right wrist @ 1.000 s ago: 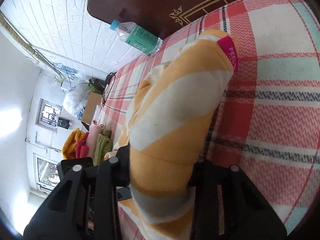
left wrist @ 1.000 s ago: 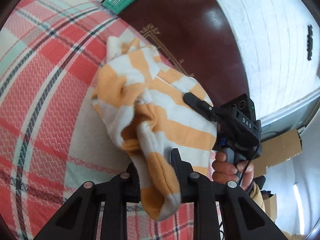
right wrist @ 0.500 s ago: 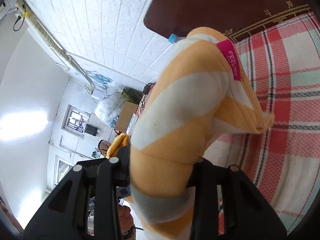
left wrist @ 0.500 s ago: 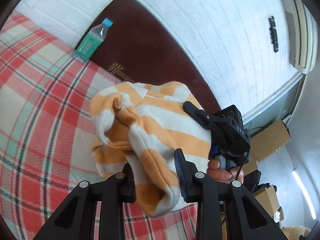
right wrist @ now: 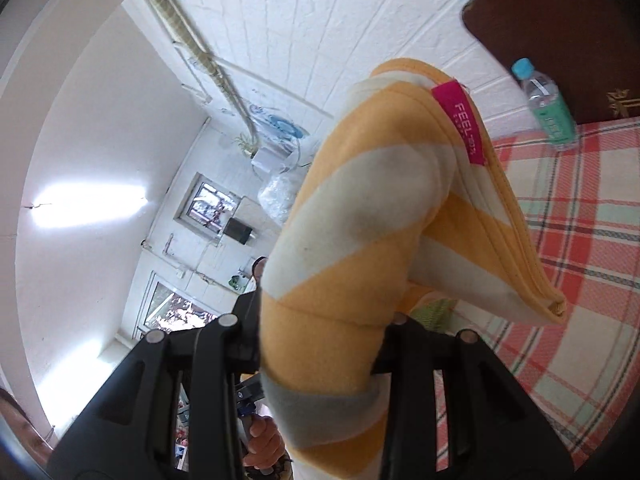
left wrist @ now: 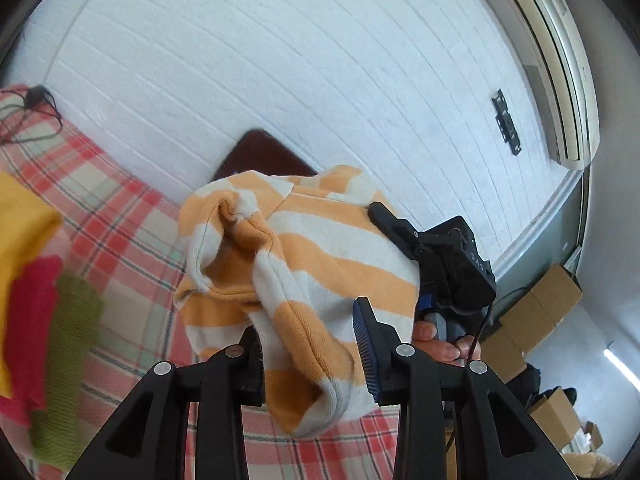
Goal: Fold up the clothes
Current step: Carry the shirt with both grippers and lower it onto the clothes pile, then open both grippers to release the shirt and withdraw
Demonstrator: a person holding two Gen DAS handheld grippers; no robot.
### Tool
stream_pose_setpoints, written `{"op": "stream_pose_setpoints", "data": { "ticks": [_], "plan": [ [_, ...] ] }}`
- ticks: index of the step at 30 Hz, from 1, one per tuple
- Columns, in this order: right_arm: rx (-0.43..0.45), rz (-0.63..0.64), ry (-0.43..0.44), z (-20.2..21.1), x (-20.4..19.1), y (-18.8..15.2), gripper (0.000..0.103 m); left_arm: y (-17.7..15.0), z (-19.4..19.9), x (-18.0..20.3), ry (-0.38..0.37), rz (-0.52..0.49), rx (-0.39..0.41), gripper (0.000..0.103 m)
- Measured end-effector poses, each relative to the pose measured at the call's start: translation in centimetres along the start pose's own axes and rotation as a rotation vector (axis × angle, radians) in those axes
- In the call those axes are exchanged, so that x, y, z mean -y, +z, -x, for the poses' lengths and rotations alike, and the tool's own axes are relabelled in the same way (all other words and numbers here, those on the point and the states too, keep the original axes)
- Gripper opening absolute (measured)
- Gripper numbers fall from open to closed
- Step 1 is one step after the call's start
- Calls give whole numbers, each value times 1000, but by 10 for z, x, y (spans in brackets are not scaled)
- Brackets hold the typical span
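An orange-and-white striped garment [left wrist: 304,264] hangs bunched in the air above the plaid bed cover [left wrist: 120,216]. My left gripper [left wrist: 310,354] is shut on its lower fold. My right gripper [right wrist: 320,332] is shut on another thick fold of the same garment [right wrist: 360,208], which carries a pink label [right wrist: 460,124]. The right gripper's body [left wrist: 448,264] and the hand on it show at the garment's right side in the left wrist view. The two grippers are close together.
A pile of yellow, red and green clothes [left wrist: 36,292] lies on the bed at the left. A water bottle [right wrist: 546,104] rests against the dark headboard [right wrist: 560,20]. A white brick wall stands behind. Cardboard boxes [left wrist: 536,312] stand at the right.
Both grippers have lifted the garment up off the bed and tilted upward. The wall now fills the views, and the clothes pile has come into the left wrist view.
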State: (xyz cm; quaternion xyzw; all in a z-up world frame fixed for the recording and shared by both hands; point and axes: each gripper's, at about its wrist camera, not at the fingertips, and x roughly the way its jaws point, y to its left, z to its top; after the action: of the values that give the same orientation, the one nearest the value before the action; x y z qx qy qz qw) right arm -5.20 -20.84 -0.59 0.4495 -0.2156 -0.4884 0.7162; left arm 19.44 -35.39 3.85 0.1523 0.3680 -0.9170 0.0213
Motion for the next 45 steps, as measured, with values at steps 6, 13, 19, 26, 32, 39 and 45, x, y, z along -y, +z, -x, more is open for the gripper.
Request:
{"op": "stream_pose_setpoints", "data": {
  "ticks": [6,13,19,26,32,39,45],
  "plan": [
    [-50,-5,129,-89,-27,6,38,42,72,-14,145,-37,100,34],
    [-107,-42,210,-198,-44,3,38,78,141,-49,324,-43,208,34],
    [-224,-111,135,-272,-5,-32,40,71,160,-135,451,73,200,37],
    [-324,-166,-18,-278,61,-73,46,24,134,-214,446,237,123,47],
    [-306,-127,-16,-256,51,-70,49,30,142,-205,467,192,160,52],
    [-370,148,-212,-253,14,-91,49,26,151,-195,578,152,202,61],
    [-342,435,-303,-237,-20,-109,51,22,160,-182,675,112,247,84]
  ]
}}
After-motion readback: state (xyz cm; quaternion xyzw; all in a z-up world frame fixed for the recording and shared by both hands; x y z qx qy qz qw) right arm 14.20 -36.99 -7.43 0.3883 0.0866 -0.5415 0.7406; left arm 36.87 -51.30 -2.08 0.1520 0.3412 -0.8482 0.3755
